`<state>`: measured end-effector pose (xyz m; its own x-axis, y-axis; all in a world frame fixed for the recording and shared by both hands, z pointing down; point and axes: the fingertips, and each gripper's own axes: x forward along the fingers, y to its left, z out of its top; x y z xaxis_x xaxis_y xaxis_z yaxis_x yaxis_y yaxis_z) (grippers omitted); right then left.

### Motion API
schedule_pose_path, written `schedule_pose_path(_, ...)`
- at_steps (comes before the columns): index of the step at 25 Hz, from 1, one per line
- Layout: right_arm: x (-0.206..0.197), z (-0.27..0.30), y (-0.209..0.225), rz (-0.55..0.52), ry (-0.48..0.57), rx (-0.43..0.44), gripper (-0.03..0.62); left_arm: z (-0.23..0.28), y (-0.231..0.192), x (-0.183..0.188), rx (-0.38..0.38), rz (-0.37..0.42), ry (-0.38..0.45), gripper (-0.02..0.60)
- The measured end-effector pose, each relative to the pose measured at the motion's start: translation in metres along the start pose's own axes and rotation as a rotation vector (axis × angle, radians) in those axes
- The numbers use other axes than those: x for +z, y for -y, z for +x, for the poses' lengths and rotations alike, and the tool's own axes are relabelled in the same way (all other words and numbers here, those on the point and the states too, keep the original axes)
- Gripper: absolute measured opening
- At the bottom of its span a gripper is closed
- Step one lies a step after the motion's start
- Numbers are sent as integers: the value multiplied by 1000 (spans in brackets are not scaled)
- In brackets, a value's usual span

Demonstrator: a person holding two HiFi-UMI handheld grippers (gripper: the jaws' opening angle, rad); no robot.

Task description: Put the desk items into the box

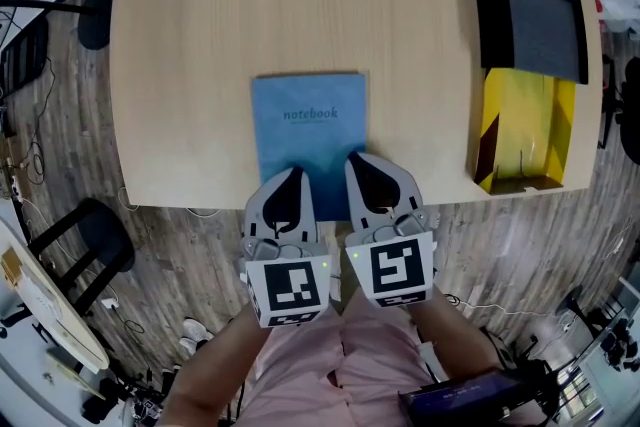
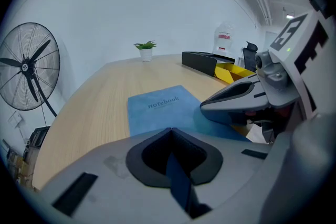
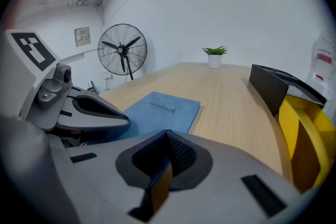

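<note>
A blue notebook (image 1: 308,127) lies flat at the table's near edge, its cover title facing up. To the right stands a yellow box (image 1: 528,130), its black lid (image 1: 528,0) folded back beyond it. My left gripper (image 1: 296,173) and right gripper (image 1: 357,159) sit side by side over the notebook's near end, both shut with nothing between the jaws. In the left gripper view the shut tips (image 2: 170,131) point at the notebook (image 2: 157,107). The right gripper view shows its tips (image 3: 168,134) shut too, the notebook (image 3: 164,112) ahead to the left and the box (image 3: 302,139) at the right.
The wooden table (image 1: 200,35) is otherwise bare apart from a small potted plant (image 3: 214,56) at its far end. A standing fan (image 3: 122,51) is off the table's left side. Chairs and cables crowd the floor (image 1: 90,245) around the near edge.
</note>
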<state>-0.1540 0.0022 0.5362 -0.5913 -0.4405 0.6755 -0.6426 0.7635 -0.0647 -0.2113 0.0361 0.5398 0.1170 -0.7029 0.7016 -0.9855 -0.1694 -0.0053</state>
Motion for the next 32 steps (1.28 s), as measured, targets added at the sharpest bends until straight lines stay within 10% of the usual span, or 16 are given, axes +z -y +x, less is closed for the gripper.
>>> schedule_pose_path(19, -22, -24, -12, 2, 15, 4, 1, -21, 24, -20, 11, -23, 9, 12)
schedule_pose_path(32, -63, -88, 0, 234, 37, 120, 76, -62, 17, 20, 43, -2, 130, 12)
